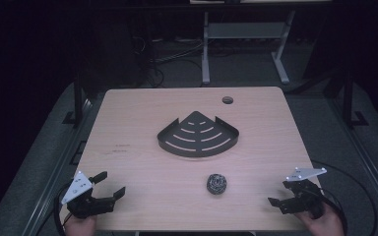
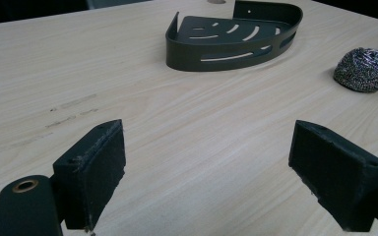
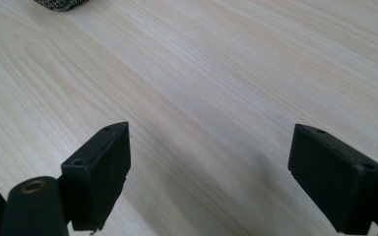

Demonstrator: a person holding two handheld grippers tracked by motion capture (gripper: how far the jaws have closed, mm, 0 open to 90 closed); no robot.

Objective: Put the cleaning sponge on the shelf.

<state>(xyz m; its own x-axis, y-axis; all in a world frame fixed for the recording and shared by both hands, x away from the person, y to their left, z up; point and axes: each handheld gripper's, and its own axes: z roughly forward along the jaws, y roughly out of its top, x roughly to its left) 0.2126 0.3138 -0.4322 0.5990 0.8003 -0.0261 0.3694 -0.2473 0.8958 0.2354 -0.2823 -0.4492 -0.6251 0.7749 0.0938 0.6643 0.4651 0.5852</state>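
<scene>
both tongs, left tongs (image 1: 109,185) and right tongs (image 1: 278,192), are gaping empty; the steel scourer (image 1: 217,183) is lying between them, so approaching low should help.

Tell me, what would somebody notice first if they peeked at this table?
Probably the dark slotted corner shelf lying in the middle of the wooden table, shaped like a fan. Just in front of it, nearer the person, sits a shiny steel wool scrubber, apart from the shelf. At the near corners, the left gripper and right gripper wait with jaws wide open, holding nothing.
</scene>
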